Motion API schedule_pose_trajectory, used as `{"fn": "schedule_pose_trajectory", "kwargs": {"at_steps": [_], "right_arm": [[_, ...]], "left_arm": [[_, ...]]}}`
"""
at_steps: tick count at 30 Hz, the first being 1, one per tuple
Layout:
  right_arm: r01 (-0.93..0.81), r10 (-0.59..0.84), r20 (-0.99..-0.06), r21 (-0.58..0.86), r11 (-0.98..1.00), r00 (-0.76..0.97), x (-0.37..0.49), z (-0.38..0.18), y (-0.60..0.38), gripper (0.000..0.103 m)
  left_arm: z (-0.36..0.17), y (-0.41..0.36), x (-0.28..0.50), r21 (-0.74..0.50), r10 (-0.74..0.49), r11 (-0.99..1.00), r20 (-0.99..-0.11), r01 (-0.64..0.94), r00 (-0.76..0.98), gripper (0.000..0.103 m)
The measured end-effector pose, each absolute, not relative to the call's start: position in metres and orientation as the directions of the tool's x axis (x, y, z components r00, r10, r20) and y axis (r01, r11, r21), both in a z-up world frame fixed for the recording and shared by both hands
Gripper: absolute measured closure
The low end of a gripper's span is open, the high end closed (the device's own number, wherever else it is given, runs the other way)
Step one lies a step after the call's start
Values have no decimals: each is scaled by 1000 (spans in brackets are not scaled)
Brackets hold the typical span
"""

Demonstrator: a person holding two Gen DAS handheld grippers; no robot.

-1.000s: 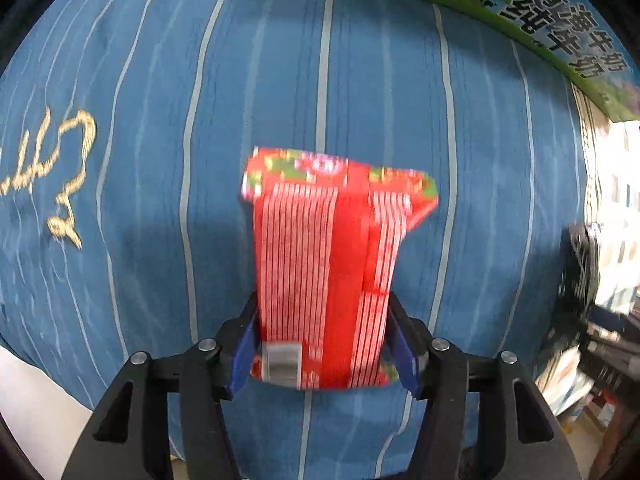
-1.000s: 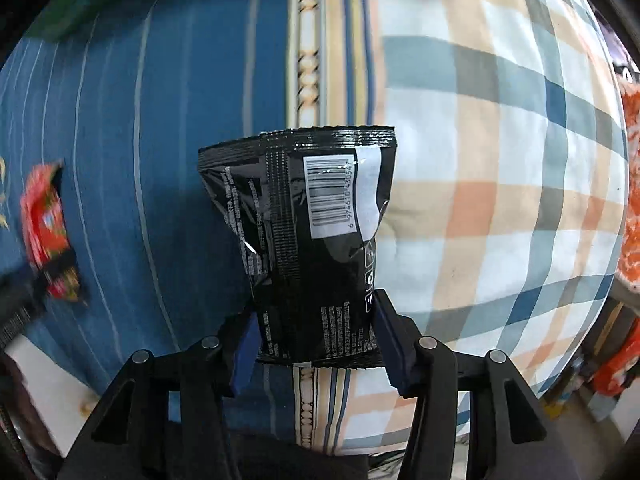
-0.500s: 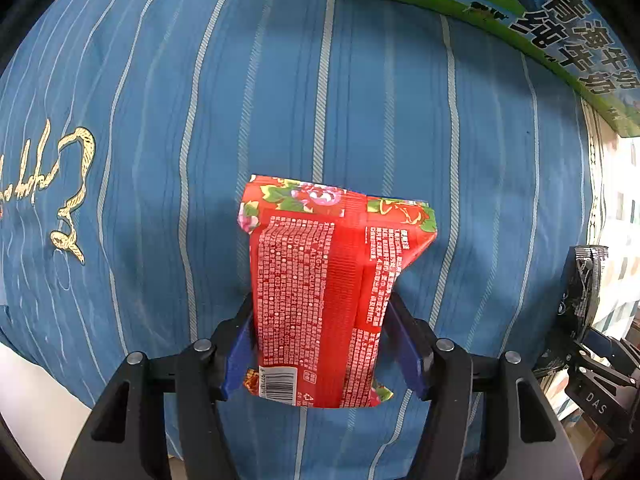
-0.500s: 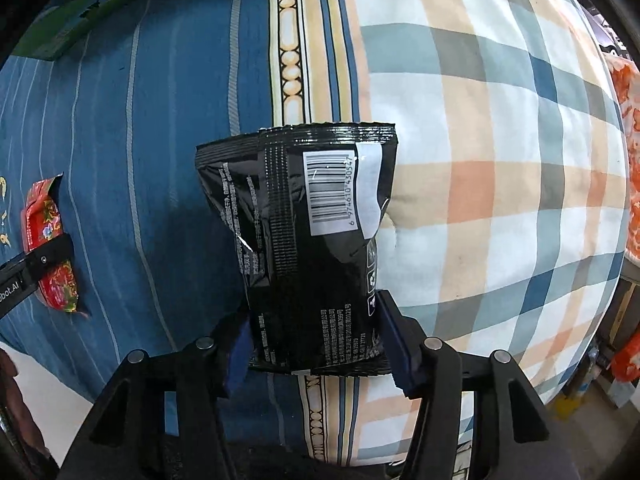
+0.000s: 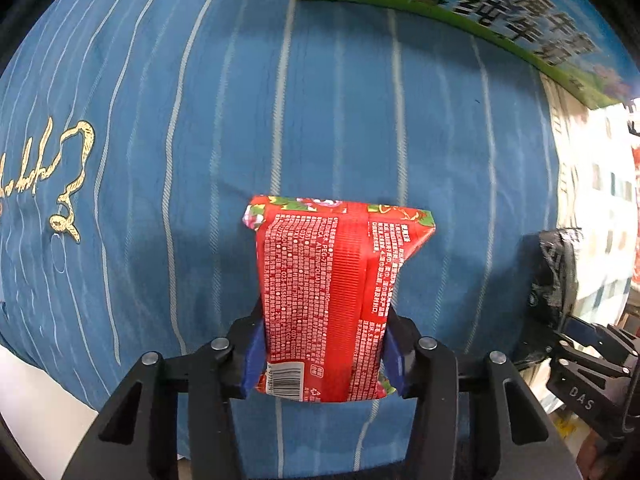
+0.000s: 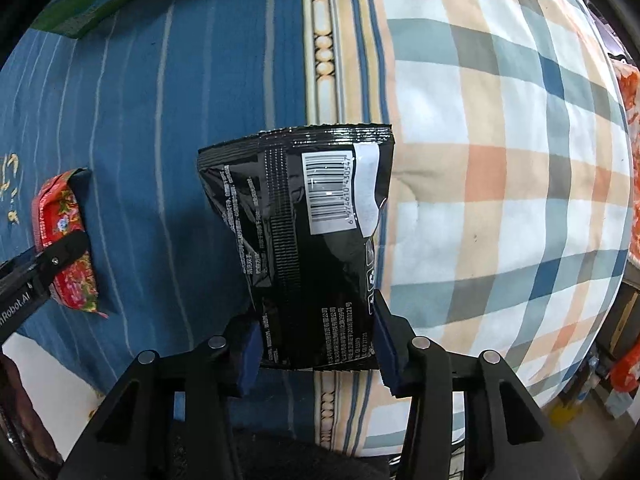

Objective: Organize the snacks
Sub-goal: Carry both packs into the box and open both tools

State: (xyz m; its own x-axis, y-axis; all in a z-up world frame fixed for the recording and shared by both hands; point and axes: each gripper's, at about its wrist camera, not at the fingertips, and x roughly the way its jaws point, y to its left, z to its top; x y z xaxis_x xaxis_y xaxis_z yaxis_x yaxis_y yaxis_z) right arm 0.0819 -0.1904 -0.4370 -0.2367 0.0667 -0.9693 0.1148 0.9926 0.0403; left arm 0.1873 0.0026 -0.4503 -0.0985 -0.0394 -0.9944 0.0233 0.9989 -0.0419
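Observation:
My left gripper (image 5: 322, 354) is shut on a red snack packet (image 5: 332, 292) with a flowered top edge, held back side up above blue striped cloth. My right gripper (image 6: 316, 342) is shut on a black snack bag (image 6: 308, 232) with a white barcode label, held above the seam between the blue cloth and a plaid cloth. In the right wrist view the red packet (image 6: 66, 240) and the left gripper's finger (image 6: 52, 256) show at the far left. The black bag (image 5: 558, 276) appears at the right edge of the left wrist view.
A green and blue milk carton box (image 5: 460, 4) lies at the far edge of the blue striped cloth (image 5: 180, 160). Plaid cloth (image 6: 500, 160) covers the right side. Orange packaging (image 6: 628, 92) sits past the plaid's right edge. Gold embroidery (image 5: 68, 184) marks the blue cloth at left.
Both grippers keep their packets. The left view has steadied and drawn back slightly; the box at top looms larger. The right gripper has drifted so the red packet shows nearer at left.

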Motion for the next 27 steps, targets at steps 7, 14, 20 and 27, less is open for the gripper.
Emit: {"fn": "schedule_pose_trajectory", "kwargs": {"at_steps": [7,14,20,27], "right_arm": [[103,86,-977,67,992,-196,79,-414,-182,56],[126,128,-985,113,986,-118,86,-370,-188,56],[133,167,-986,162,978,-26,93,-318,-198,56],[126,214,-973,224,966,82,108,-259,-209,57]], "left_arm": [[-427,-9,181,-63,-57,996,-995,68,-87,57],[-373,-25,180,-82,-86,986,-996,142,19,57],[-313,-26,181,-124,-148,978,-980,170,134,57],[-261,-45,206,-179,-221,965,-949,191,224,57]]}}
